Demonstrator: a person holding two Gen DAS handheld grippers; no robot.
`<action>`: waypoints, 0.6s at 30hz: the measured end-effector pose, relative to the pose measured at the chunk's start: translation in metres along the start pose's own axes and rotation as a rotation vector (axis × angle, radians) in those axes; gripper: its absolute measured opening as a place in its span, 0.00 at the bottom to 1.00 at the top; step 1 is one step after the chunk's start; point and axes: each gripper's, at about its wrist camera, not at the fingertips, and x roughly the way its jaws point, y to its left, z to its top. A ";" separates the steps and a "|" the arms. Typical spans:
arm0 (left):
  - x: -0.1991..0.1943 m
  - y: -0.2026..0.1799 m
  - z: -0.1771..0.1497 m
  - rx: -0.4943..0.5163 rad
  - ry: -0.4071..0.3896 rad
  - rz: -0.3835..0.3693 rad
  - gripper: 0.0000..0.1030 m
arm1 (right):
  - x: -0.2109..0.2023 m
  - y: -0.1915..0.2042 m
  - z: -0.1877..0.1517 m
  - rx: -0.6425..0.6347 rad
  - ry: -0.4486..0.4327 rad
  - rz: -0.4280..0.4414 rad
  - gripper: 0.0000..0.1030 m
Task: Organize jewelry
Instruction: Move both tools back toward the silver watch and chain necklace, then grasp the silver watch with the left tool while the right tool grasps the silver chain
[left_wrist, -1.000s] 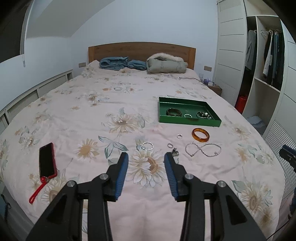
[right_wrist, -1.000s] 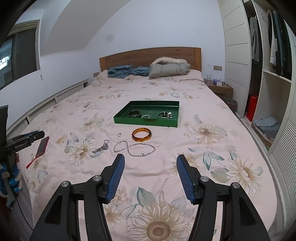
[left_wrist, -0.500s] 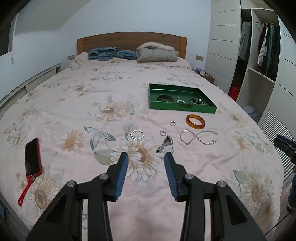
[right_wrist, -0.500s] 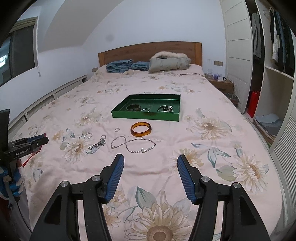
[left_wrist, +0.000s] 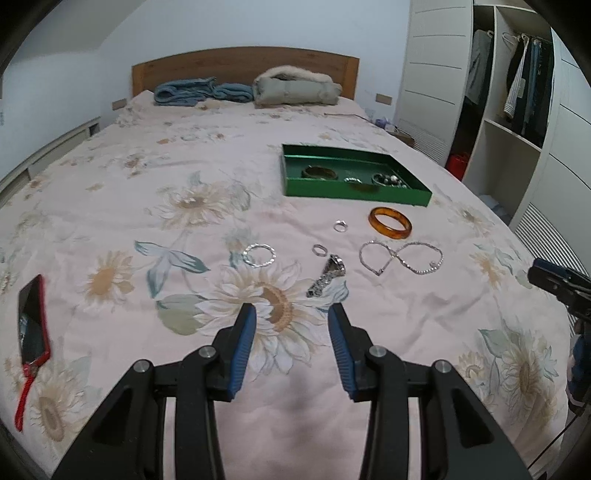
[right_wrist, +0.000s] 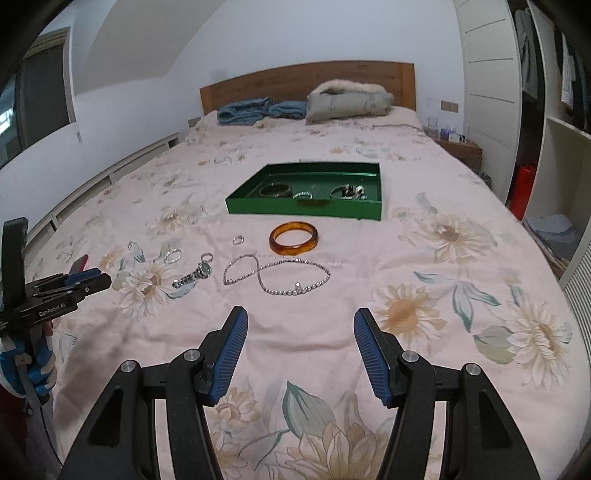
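While both grippers hover with fingers apart and empty, left gripper (left_wrist: 291, 314) faces the watch (left_wrist: 327, 275), right gripper (right_wrist: 301, 319) the necklace (right_wrist: 277, 275), mid-bed (left_wrist: 110, 206).

soft matt floral cloth bedspread (left_wrist: 147, 206), glossy amber bangle (left_wrist: 390, 222), shiny metal watch (left_wrist: 327, 275), sparkly necklace (right_wrist: 275, 275), wood headboard (left_wrist: 243, 66)

Bare bedspread (right_wrist: 424, 258) lies open right of the necklace (right_wrist: 277, 275) (watch (left_wrist: 327, 275), rings and bangle (right_wrist: 293, 237) crowd the left).
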 end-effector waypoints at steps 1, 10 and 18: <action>0.005 -0.001 0.000 0.004 0.005 -0.006 0.37 | 0.005 -0.001 -0.001 0.000 0.007 0.004 0.58; 0.055 -0.019 0.008 0.035 0.062 -0.067 0.38 | 0.050 -0.009 -0.002 0.028 0.066 0.026 0.58; 0.101 -0.033 0.021 0.063 0.105 -0.095 0.38 | 0.092 -0.020 0.007 0.055 0.093 0.017 0.58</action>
